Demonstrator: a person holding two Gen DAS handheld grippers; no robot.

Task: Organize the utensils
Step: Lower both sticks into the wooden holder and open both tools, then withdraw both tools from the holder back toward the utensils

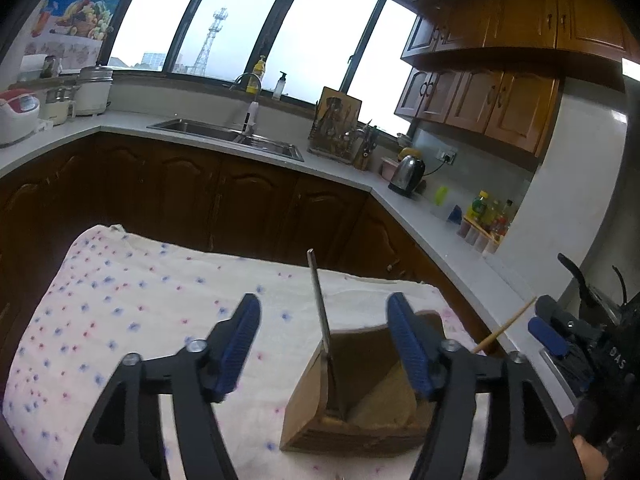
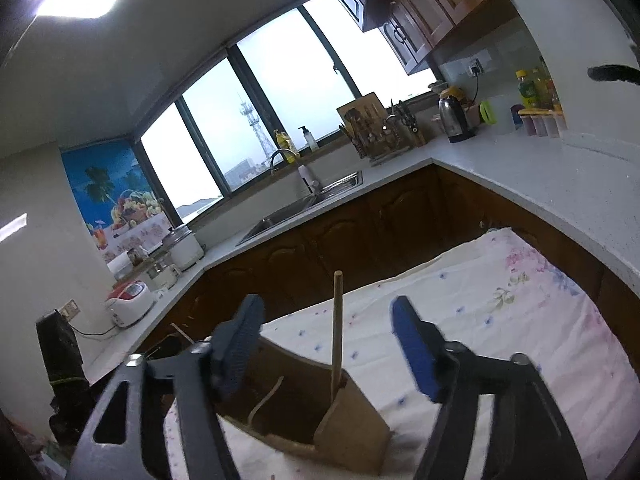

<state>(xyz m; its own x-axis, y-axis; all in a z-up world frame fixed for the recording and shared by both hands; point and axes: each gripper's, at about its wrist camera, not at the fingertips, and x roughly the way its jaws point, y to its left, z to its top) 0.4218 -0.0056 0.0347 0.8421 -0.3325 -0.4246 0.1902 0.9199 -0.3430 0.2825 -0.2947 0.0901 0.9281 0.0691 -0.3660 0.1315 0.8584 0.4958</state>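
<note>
A brown wooden utensil holder (image 1: 356, 400) stands on a table with a flowered cloth (image 1: 140, 292). A metal utensil handle (image 1: 319, 300) sticks up from the holder's left corner. My left gripper (image 1: 324, 340) is open and empty, its jaws on either side of that handle, just above the holder. In the right wrist view the holder (image 2: 320, 412) holds a wooden stick (image 2: 337, 332) standing upright in its corner. My right gripper (image 2: 328, 344) is open and empty, jaws either side of the stick without touching it. The right gripper also shows at the right edge of the left wrist view (image 1: 560, 332), with the wooden stick (image 1: 504, 326) beside it.
A grey L-shaped counter (image 1: 440, 216) runs behind the table, with a sink (image 1: 228, 132), a kettle (image 1: 406, 170), a knife rack (image 1: 340, 128), bottles (image 1: 488, 212) and rice cookers (image 1: 20, 114). Dark wooden cabinets stand below and above.
</note>
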